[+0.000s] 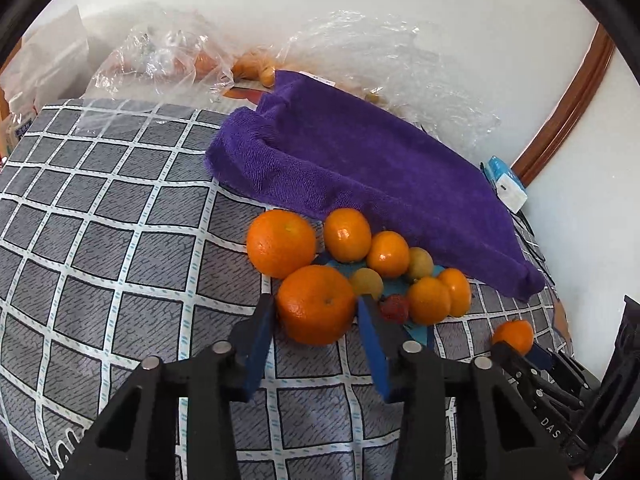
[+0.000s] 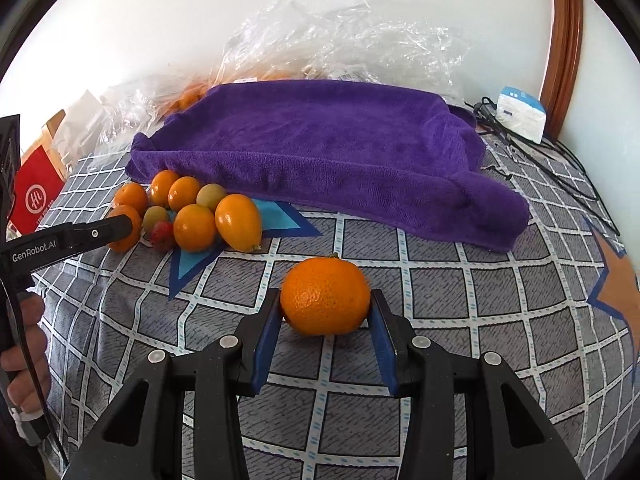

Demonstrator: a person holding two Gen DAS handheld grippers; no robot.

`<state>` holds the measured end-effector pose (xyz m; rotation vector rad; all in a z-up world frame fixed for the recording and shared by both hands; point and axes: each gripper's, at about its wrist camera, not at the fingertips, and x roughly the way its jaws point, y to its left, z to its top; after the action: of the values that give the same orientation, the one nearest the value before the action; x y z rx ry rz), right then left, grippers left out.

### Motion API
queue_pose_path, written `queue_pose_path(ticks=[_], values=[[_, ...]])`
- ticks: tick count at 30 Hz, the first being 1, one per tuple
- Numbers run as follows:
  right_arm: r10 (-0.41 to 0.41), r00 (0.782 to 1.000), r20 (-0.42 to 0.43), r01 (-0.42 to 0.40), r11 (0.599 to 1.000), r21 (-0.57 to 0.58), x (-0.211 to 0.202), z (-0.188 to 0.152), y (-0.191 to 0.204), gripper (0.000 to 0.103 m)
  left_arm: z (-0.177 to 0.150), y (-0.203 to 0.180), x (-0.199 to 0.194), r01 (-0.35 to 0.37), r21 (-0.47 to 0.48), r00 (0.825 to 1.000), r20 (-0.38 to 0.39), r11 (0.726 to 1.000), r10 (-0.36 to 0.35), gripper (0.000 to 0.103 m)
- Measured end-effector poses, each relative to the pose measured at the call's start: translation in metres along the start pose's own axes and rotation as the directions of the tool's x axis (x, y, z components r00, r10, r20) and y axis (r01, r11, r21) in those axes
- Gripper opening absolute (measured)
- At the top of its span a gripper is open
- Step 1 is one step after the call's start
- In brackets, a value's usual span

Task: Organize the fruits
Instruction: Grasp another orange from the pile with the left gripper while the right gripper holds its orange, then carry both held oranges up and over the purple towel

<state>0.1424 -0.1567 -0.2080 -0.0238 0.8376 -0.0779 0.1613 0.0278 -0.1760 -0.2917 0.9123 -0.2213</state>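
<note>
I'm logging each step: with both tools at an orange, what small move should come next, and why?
Probably lift the right tool: its fingers touch both sides of the lone orange, apart from the pile. The left tool merely brackets a pile orange.

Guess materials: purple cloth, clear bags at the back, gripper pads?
Purple cloth: looks like terry or microfibre towel, matte; fuzzy looped pile and soft folds at its edges.
Clear bags: thin plastic film, glossy; see-through, crinkled, with bright glints.
Gripper pads: blue, smooth and matte, on black, probably plastic arms; rubber or foam facing likely, but the look leaves that open.
</note>
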Motion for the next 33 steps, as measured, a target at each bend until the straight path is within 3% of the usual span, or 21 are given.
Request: queue_pose_path(ticks=[21,33], values=[[-0.014,0.996,0.083,0.006,0.996,0.094,-0.046,0.017,-0.004,0.043,0.002,0.012,-0.064,-0.015,-0.025,0.996,0.083,1.000,0.017,0.039],[-0.019,0.993,0.119,0.008,0.996,0.085,-0.060,0.033,0.000,0.043,0.018,0.006,-0.081,-0.019,-0.013,0.993,0.119,1.000,0.021,0.039]])
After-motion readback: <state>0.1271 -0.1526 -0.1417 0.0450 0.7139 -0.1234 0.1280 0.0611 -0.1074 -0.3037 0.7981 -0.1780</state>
